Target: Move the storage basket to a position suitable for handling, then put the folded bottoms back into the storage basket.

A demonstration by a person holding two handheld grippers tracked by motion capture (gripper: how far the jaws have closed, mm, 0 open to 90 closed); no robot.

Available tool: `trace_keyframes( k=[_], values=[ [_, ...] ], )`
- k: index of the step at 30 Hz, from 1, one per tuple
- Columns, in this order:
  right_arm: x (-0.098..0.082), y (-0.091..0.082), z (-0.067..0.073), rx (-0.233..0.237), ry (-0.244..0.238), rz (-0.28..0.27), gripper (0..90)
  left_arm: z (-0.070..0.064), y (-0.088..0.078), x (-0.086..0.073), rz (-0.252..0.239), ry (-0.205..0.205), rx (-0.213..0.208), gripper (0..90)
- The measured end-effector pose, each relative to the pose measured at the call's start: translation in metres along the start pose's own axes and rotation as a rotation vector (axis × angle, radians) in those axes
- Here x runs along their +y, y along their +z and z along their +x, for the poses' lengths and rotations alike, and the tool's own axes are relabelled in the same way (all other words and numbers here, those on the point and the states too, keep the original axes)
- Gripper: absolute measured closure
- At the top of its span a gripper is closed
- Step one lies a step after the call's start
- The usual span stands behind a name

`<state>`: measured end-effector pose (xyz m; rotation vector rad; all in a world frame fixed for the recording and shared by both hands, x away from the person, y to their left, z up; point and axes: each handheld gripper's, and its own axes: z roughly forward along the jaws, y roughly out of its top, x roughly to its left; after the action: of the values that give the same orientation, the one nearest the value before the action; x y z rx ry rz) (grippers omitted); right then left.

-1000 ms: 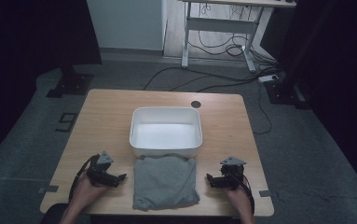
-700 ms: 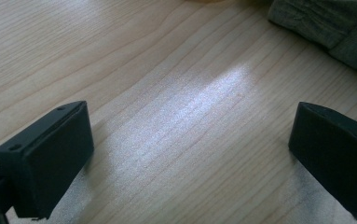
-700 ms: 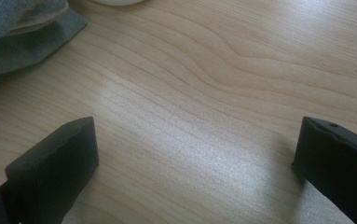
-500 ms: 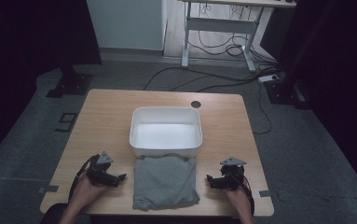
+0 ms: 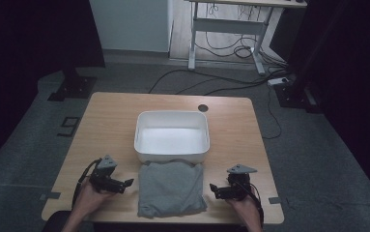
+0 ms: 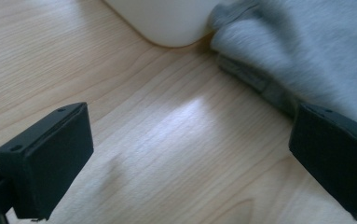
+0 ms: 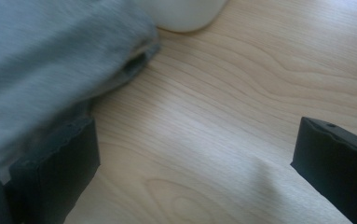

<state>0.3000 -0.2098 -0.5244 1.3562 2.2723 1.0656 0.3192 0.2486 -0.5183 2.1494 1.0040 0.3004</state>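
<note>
Folded grey cloth lying flat at the middle of the table's near edge, far end tucked against the near wall of the white tub. Flanked on both sides by the grippers, both resting on the table near that edge.

Left gripper just beside the cloth's left side, jaws released and spread wide, pointing toward the cloth. In the left gripper view: bare wood between the two black jaws, cloth reaching the inner face of the jaw on the right of that view, whether touching it cannot be told; nothing pinched. Rounded corner of the tub at the top of that view, the cloth's folded hem pressed beside it.

Right gripper just beside the cloth's right side, jaws likewise released and wide apart, pointing toward the cloth. In the right gripper view: cloth bunched over and behind the jaw on the left of that view, bare wood across the gap, the other jaw well clear of the fabric. Tub corner at the top edge there.

Held by a hand each: left hand, right hand, at the table's near edge.
</note>
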Motion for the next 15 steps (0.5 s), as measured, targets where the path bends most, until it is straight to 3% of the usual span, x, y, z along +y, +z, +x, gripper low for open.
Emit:
trace_keyframes(
  k=[9,15],
  values=[
    [0.02,-0.005,0.026,0.066,-0.022,-0.016,0.0,-0.024,0.002,0.012,-0.006,-0.001,-0.047,0.0],
    [0.031,0.005,0.045,0.106,-0.039,-0.002,0.0,-0.039,0.013,0.017,0.013,0.002,-0.067,0.0]
  ],
)
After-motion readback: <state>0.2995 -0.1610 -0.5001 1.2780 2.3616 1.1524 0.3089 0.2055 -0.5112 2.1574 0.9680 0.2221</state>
